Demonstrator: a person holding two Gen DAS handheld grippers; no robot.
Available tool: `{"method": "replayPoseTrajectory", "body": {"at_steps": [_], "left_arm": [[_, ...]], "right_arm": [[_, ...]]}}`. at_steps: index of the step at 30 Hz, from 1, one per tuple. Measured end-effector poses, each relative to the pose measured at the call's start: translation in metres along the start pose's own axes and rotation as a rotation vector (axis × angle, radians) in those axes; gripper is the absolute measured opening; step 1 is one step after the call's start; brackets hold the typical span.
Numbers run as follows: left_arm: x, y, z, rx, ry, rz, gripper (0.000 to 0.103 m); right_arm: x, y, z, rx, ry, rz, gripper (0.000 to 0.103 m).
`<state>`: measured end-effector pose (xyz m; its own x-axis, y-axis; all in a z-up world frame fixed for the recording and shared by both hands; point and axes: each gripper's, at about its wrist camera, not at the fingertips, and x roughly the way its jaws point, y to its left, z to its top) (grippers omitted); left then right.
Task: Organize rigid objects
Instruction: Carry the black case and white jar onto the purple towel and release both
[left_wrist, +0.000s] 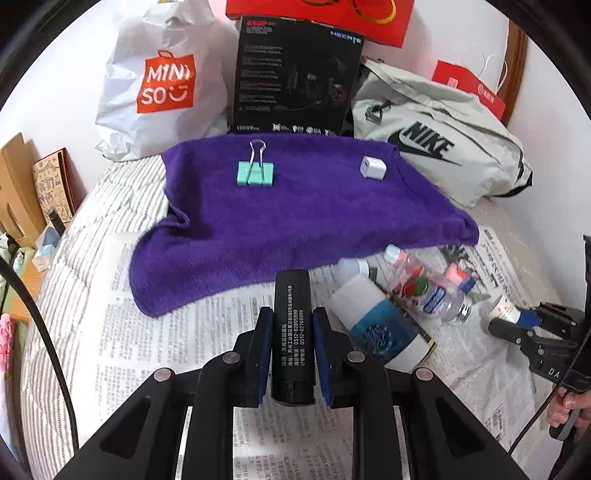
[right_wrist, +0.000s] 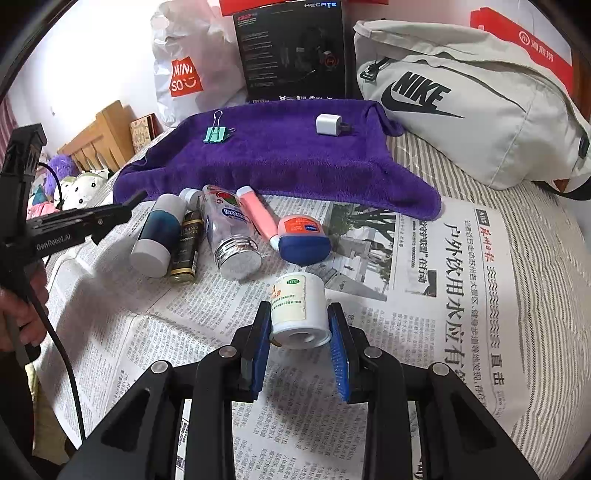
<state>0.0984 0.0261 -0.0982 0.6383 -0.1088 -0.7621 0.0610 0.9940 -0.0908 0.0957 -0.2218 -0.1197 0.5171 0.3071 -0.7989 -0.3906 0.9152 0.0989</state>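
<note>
Black tube (left_wrist: 291, 328) sits clamped in the left gripper (left_wrist: 292, 350) at lower centre, over newspaper (left_wrist: 166, 332). A white jar (right_wrist: 299, 310) is pinched in the right gripper (right_wrist: 300, 347). Bottles (right_wrist: 229, 232) lie mid-frame; a clip (left_wrist: 255, 171) and charger (left_wrist: 373, 167) rest on the purple towel (left_wrist: 295, 214) above.

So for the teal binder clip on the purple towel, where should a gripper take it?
Grip the binder clip across its teal body, coming from above. The body lies flat and blocky on the purple towel; one wire handle stands thin and springy, a poor hold. Nothing crowds it.
</note>
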Motion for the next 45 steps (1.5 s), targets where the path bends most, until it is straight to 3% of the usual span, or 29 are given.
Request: {"method": "replayPoseTrajectory", "body": {"at_steps": [11,23,28,35,45], "left_arm": [[-0.012,0.009,0.035,-0.013,-0.034,-0.014,0.021],[0.015,0.026,0.077,-0.023,-0.023,0.017,0.021],[0.038,0.036,0.088,-0.052,0.000,0.024,0.021],[0.072,0.050,0.100,-0.086,0.038,0.033,0.021],[0.107,0.050,0.104,-0.073,0.096,0.057,0.021]], "right_arm": [[-0.018,-0.004,0.029,-0.008,-0.025,0.035,0.030],[-0.005,-0.008,0.099,-0.026,-0.092,0.048,0.030],[0.016,-0.014,0.131,-0.037,-0.098,0.009,0.030],[0.066,-0.027,0.169,-0.041,-0.033,-0.043,0.030],[0.121,-0.036,0.175,-0.027,0.054,-0.064,0.030]]}}
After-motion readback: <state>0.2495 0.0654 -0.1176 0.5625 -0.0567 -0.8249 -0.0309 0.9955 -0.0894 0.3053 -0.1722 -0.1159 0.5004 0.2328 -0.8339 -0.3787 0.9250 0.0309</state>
